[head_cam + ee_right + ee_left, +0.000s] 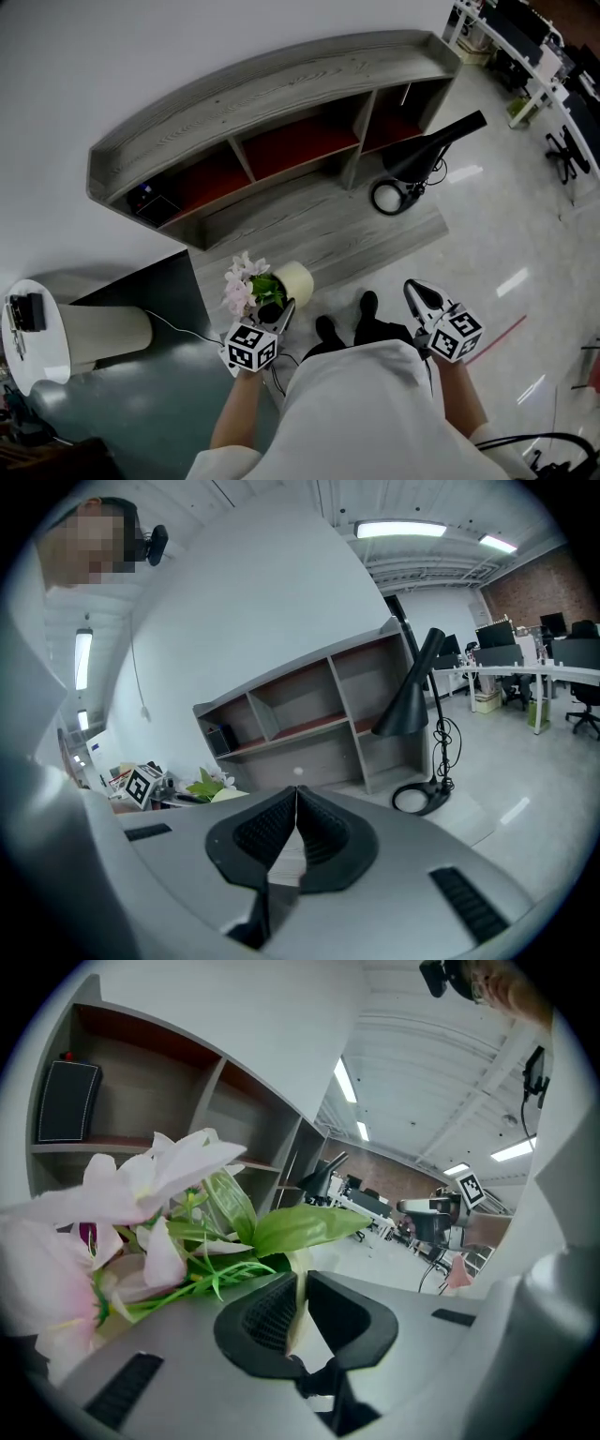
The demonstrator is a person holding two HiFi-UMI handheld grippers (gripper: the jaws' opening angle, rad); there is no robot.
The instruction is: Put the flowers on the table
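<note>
Left claw [283,317] — forearm stretched forward, tilted downward; jaws pinching the rim of the cream cylindrical pot [298,277]. The pot carries pink artificial flowers with green leaves [244,279] and sits just in front of the long grey wooden shelf unit [281,84], towards its left half.

Right claw [420,296] — jaws pressed together, nothing between; forearm forward, aimed at the shelf unit's right end, short of the black floor lamp [431,150].
</note>
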